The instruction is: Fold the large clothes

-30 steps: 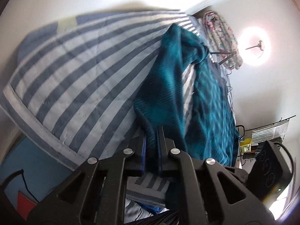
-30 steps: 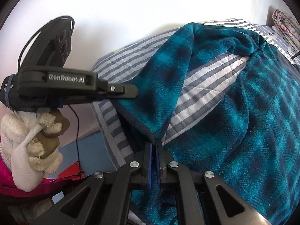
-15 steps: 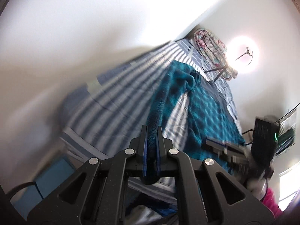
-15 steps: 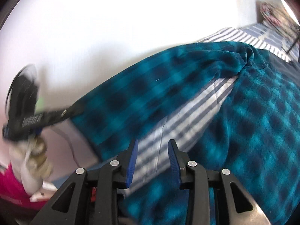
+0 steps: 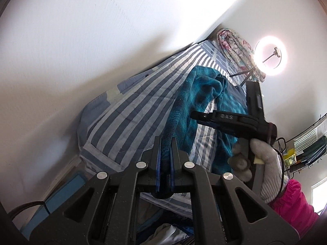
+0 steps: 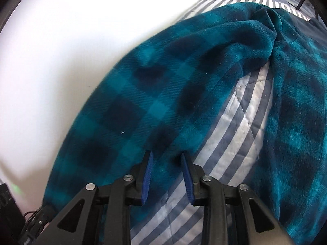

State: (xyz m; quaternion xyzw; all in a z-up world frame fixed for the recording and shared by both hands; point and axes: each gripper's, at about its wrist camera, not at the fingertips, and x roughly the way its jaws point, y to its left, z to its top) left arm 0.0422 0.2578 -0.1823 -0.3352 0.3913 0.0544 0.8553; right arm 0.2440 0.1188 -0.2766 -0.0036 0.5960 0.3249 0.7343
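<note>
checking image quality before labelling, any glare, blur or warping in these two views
Left wrist view: the round ring lamp blows out to glare, and fisheye bends the striped grey-and-white quilt. Right wrist view: the white wall is overexposed, and the teal plaid fleece garment looks slightly soft.

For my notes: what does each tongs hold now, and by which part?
Left tongs grip the teal plaid garment by its edge. Right tongs hold nothing.

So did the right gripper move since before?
Yes. The right gripper let go of the teal plaid fleece blanket's corner and slid along its edge over the striped quilt; its jaws, just closing, stand apart.
</note>
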